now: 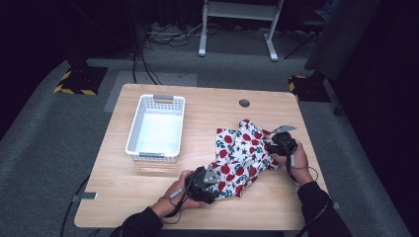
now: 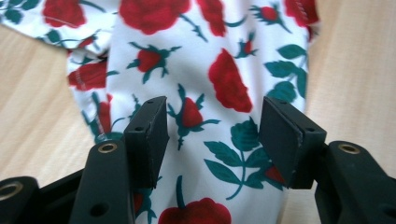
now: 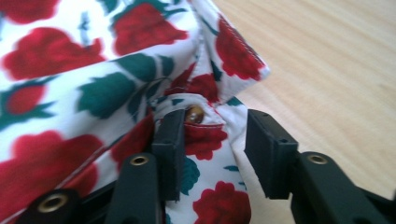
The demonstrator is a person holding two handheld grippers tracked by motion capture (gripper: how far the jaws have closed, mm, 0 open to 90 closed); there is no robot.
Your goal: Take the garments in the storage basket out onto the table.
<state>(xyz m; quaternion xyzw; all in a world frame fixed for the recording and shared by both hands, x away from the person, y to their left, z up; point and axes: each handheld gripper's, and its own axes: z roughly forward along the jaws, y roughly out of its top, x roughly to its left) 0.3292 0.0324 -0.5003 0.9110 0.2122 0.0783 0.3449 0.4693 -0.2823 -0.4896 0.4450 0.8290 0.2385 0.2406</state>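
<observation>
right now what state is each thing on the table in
white rose-print garment: crumpled in a loose heap on the wooden table
white plastic basket: upright, empty
left gripper: jaws apart, cloth between them, not pinched
right gripper: jaws apart astride a buttoned fold

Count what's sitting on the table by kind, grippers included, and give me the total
Rose-print garment: 1
White plastic basket: 1
Handheld grippers: 2, the left gripper and the right gripper, both at the garment
Total: 4
</observation>
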